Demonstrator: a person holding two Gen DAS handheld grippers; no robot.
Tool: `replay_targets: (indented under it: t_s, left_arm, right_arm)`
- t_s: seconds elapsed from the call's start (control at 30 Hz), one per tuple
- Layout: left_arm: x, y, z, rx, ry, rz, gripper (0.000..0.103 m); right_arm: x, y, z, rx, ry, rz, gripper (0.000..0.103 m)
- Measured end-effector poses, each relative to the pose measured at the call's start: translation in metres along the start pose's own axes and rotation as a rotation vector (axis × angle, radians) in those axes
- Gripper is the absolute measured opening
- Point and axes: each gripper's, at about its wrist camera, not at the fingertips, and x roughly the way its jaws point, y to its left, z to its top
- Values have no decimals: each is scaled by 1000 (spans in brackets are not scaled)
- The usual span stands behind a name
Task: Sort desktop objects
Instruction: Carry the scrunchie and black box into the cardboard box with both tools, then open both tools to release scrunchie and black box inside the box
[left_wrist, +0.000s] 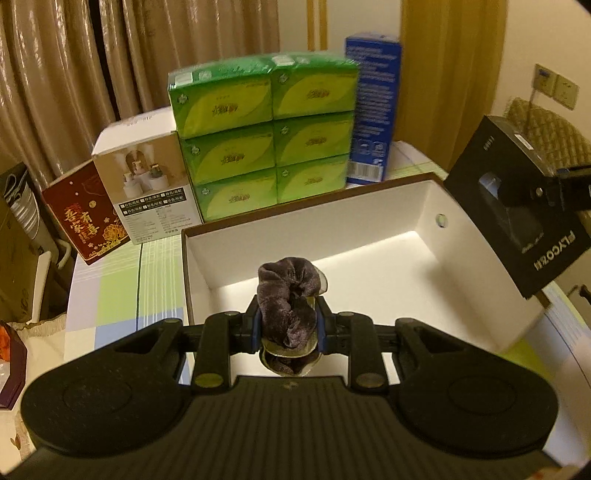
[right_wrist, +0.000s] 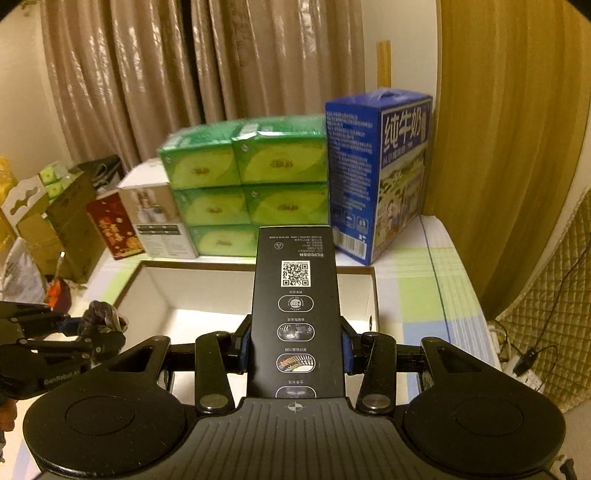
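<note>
My left gripper (left_wrist: 288, 325) is shut on a dark purple velvet scrunchie (left_wrist: 290, 295) and hangs over the near part of an open white box (left_wrist: 436, 206). The right gripper (right_wrist: 295, 343) is shut on a black product box (right_wrist: 295, 295) with a QR code on its face, held above the white box (right_wrist: 207, 291). In the left wrist view that black box (left_wrist: 517, 221) shows at the right, above the white box's right wall. The left gripper (right_wrist: 92, 328) with the scrunchie (right_wrist: 105, 312) appears at the left of the right wrist view. The white box's inside looks bare.
Behind the white box stand a stack of green tissue packs (left_wrist: 266, 133), a blue milk carton (left_wrist: 373, 110), a white carton (left_wrist: 147, 177) and a red box (left_wrist: 85, 218). The checked tablecloth (left_wrist: 118, 288) covers the table. Curtains hang behind. Cardboard boxes (right_wrist: 55, 218) stand left; cables (right_wrist: 524, 358) lie right.
</note>
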Motion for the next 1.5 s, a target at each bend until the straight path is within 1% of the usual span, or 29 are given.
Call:
replay_targets:
  t_s: [0.2,0.37,0.53,0.7,0.83,0.9,0.93,1.03,1.2,1.23,1.3,1.43,1.5]
  left_arm:
    - [51,10,19,-5,79,18,23]
    - [89,13,29,-8,129,16,23]
    - [120,15,33,17,168,40,23]
    - [139,18,35,29,193,53,24]
    - [148,17,34,47,202,74,29]
    - [151,17,33,54,206,83,30]
    - [152,17,33,57,206,85,32]
    - [153,18,33,54,202,70,39]
    - [148,16,34,66,181,70,43]
    - [146,16,35,63,177,69,46]
    - [143,17,35,51,169,67,50]
    - [132,19,34,27,152,58,52]
    - [124,20,33,19,142,53,53]
  right_arm:
    - [48,-12,9,12,68,-28,41]
    - [83,-27,11,47,126,-44,41]
    - [102,-36,9,51,155,-58,41]
    - [114,-41,10,57,167,-65,41]
    - [121,-42,12,54,172,-72,41]
    - [125,-41,12,53,174,-74,41]
    - [126,-41,12,53,175,-76,41]
    - [130,-40,12,52,176,-79,41]
    - [134,-40,12,51,175,-83,41]
    - [135,-39,11,45,173,-87,41]
    - [136,-39,10,36,164,-94,41]
    - [129,-38,7,-8,97,-67,41]
    - [124,-36,6,-24,88,-67,42]
